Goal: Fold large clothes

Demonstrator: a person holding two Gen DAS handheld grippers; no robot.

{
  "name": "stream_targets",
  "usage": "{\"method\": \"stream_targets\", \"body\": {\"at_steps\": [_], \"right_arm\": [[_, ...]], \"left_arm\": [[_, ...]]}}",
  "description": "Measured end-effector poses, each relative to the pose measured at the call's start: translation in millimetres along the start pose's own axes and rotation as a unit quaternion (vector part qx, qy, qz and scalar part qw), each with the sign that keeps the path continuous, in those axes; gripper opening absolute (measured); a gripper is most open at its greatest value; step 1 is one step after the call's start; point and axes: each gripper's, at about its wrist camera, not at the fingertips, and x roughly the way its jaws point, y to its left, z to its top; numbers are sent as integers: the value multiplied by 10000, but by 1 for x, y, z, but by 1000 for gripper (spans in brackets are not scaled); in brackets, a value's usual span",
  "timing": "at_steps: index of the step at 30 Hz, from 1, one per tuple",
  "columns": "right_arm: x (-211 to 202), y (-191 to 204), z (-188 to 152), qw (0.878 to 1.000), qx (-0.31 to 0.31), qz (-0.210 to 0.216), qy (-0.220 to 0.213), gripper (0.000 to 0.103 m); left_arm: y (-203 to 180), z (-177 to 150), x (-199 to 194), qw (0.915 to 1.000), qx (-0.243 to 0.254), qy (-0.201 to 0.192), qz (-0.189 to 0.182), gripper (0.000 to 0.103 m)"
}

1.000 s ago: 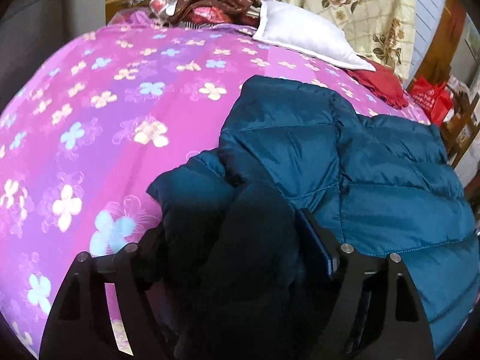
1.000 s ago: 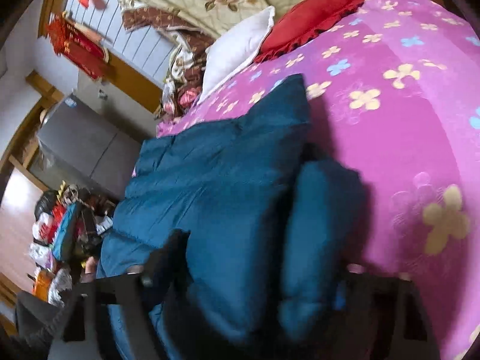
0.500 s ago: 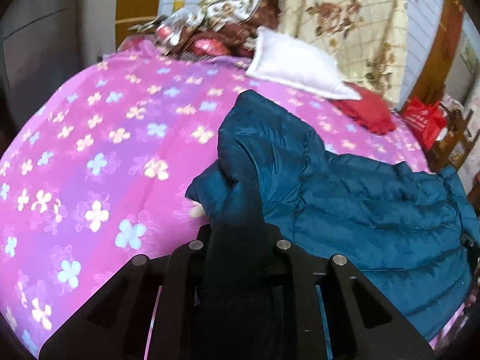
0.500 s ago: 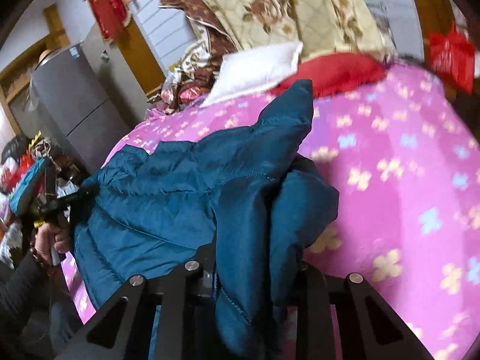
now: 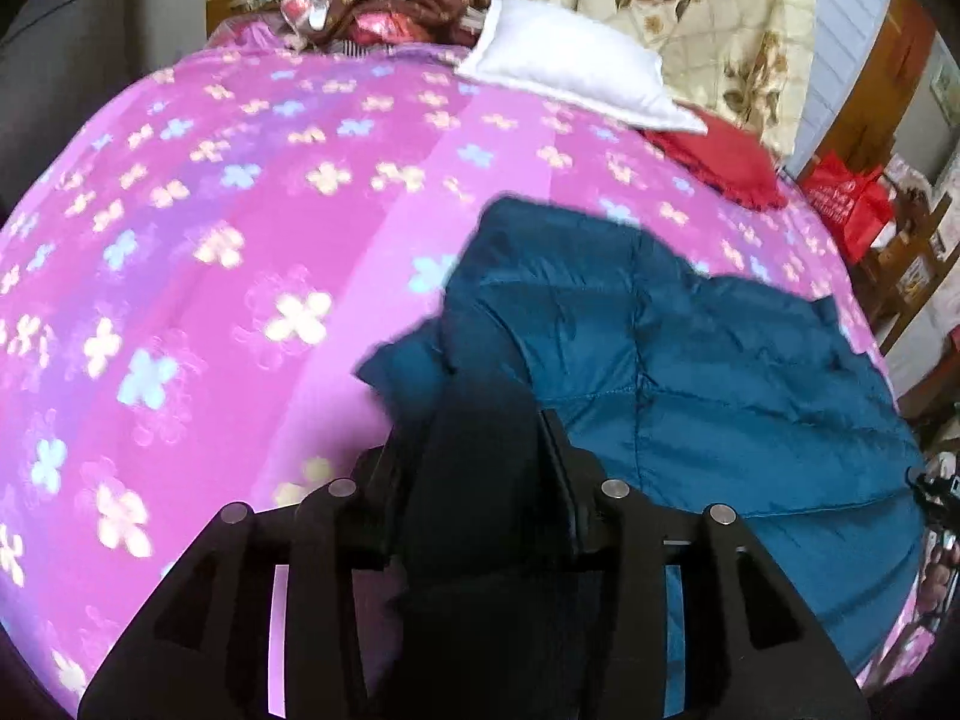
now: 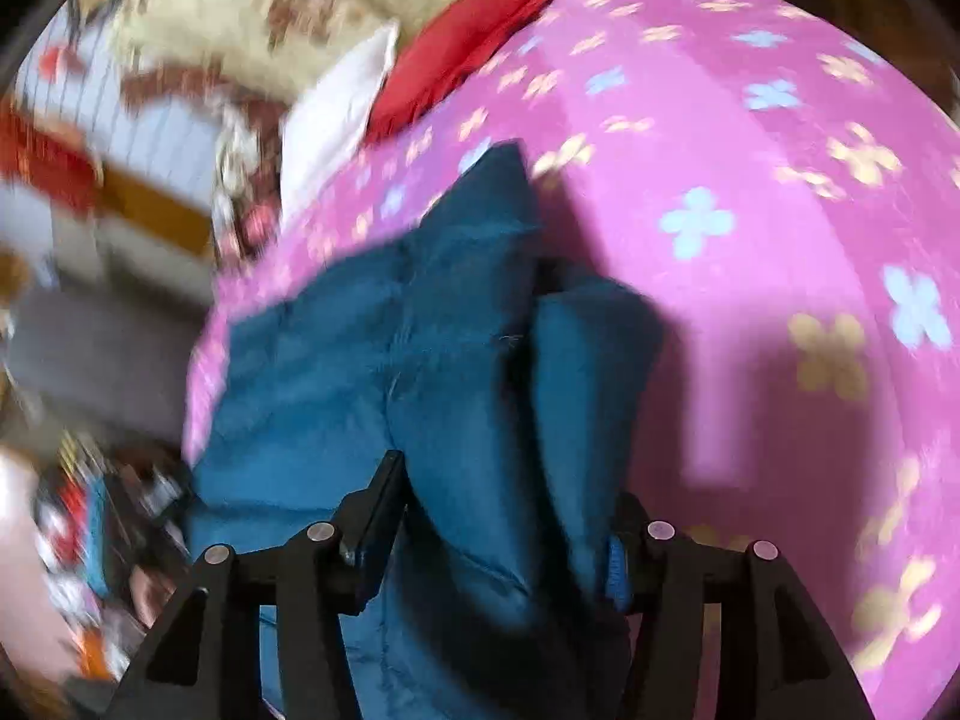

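1. The teal quilted jacket (image 5: 690,360) lies on the bed's pink flowered bedspread (image 5: 240,210), spread from the middle of the left wrist view out toward 4 o'clock, where it reaches the bed's edge.
2. The left hand-held gripper (image 5: 480,480) sits at 6 o'clock in its own view. A dark bunched fold of the jacket fills the gap between its fingers; the jaws are opening, and the cloth looks pressed on both sides.
3. The right hand-held gripper (image 6: 498,516) sits at 6 o'clock in the right wrist view. A thick double fold of the jacket (image 6: 432,360) stands between its fingers and touches both pads; these jaws are opening too. This view is blurred.
4. Containers: a red shopping bag (image 5: 852,204) stands off the bed at 2 o'clock in the left wrist view. Pale printing shows on its side, but it is too small to read, and what is inside cannot be made out.
5. At 12 to 1 o'clock a white pillow (image 5: 570,72) rests at the head of the bed, with a red cushion (image 5: 720,168) just beside it toward 2 o'clock.
6. Behind the pillow, a cream quilt with a rose print (image 5: 690,12) is heaped up.
7. No brand or label shows on the jacket.
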Motion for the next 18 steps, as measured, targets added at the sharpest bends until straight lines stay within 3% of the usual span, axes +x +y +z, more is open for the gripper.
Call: {"method": "stream_targets", "body": {"at_steps": [2,4,6,7,9,11,13,16,18], "right_arm": [[-22,6,3,9993,5,-169,-348,54],[-50,24,10,9952,-95,-496,-842,54],[-60,62,18,9883,-646,-780,-1143,55],[-55,87,20,9846,-968,-881,-1160,60],[-29,139,23,9770,-1620,-924,-1038,73],[8,185,20,9677,-2231,-876,-784,74],[53,221,18,9572,-2637,-1040,-592,74],[122,236,24,9569,-2594,-1301,-70,74],[162,235,27,9532,-2631,-1467,253,73]], "left_arm": [[5,11,-19,9995,69,-272,154,44],[3,28,-41,9957,74,-781,491,45],[-10,43,-49,9944,21,-939,493,47],[-18,51,-46,9949,43,-912,435,47],[-50,62,-31,9938,419,-865,557,48],[-84,60,-4,9882,961,-841,847,48],[-100,48,22,9850,1172,-671,1071,48],[-100,20,52,9847,1082,-507,1266,48],[-91,10,55,9872,911,-510,1204,48]]}}
